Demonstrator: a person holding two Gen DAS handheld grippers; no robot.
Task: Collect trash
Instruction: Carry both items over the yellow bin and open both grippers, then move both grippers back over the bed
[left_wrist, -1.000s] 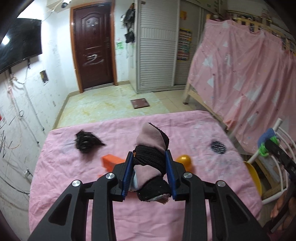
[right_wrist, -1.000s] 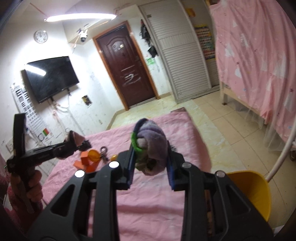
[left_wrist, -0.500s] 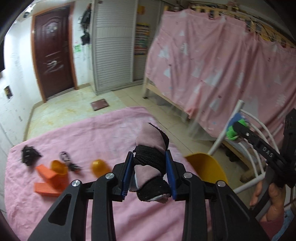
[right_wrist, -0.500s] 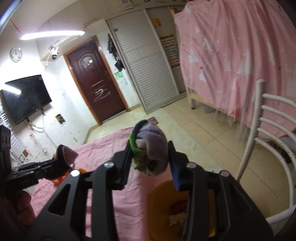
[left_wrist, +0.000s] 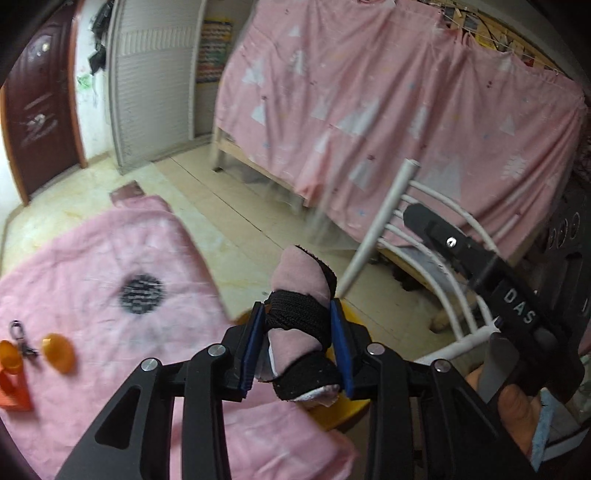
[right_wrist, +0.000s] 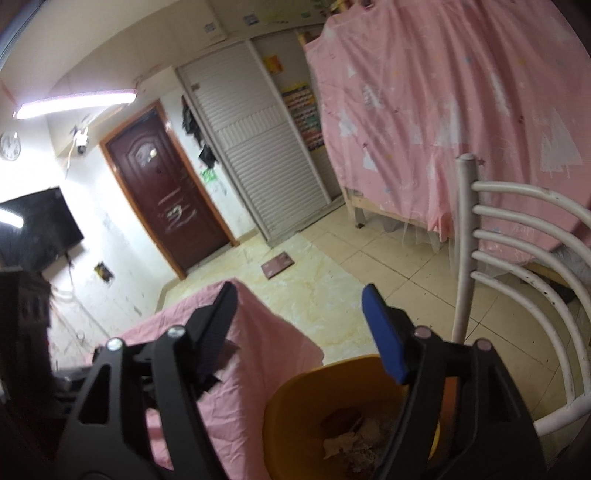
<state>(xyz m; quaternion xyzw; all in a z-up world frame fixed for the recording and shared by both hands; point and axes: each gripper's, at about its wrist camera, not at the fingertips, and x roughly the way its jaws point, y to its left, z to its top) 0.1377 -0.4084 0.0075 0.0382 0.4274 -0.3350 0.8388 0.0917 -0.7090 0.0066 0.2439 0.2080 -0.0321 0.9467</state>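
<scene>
My left gripper (left_wrist: 295, 314) is shut on a rolled pink and black cloth bundle (left_wrist: 301, 280), held above the table's right edge, with the rim of the yellow bin (left_wrist: 343, 413) showing just beneath it. In the right wrist view my right gripper (right_wrist: 299, 306) hangs over the yellow bin (right_wrist: 291, 398). Its jaws are opening and nothing is between them. Crumpled trash (right_wrist: 354, 439) lies in the bin's bottom. The left wrist view also shows the right gripper's black finger (left_wrist: 465, 251) at the right, and the hand (left_wrist: 517, 413) holding it.
A pink cloth covers the table (left_wrist: 110, 258), with orange pieces (left_wrist: 57, 352), a metal clip (left_wrist: 20, 338) and a dark round patch (left_wrist: 142, 293) on it. Beside the bin stands a white chair (right_wrist: 517, 258). Behind it hangs a pink curtain (right_wrist: 461, 110).
The right gripper's jaws have spread, and the purple and green bundle they held is gone from between them. Both views have swung right, toward the bin and chair. The left gripper keeps its bundle.
</scene>
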